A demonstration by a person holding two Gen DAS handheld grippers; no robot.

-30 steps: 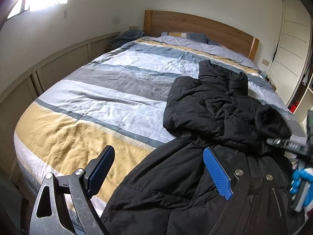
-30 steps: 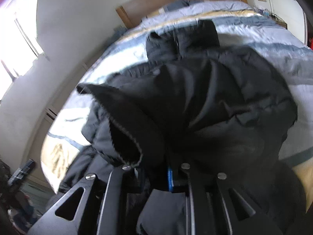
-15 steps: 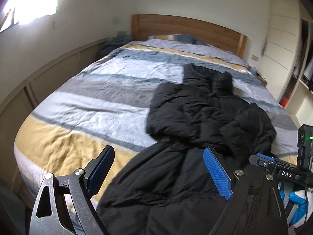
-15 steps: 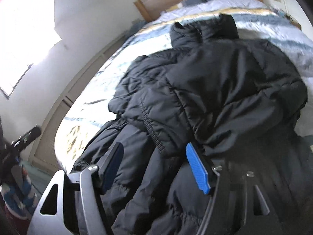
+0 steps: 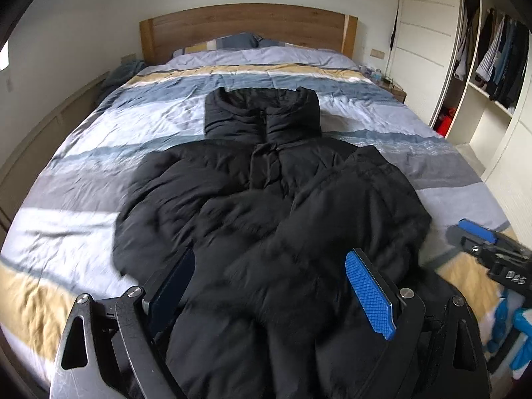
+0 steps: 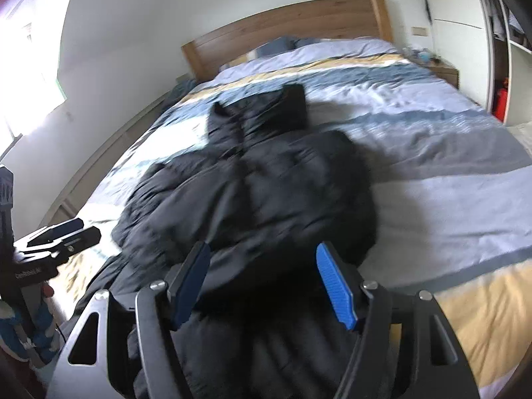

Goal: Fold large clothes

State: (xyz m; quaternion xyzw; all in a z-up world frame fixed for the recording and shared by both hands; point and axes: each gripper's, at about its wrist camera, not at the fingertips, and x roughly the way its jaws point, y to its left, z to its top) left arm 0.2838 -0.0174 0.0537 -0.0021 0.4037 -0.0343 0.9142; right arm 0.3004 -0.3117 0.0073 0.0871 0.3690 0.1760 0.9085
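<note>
1. Left wrist view: we see our left gripper with its fingers spread wide, holding nothing, above the lower part of the black puffer jacket.
2. We find the jacket lying front up on the striped duvet, collar toward the wooden headboard, one sleeve folded across its chest.
3. Farther right, our right gripper also gapes, empty, over the jacket's hem.
</note>
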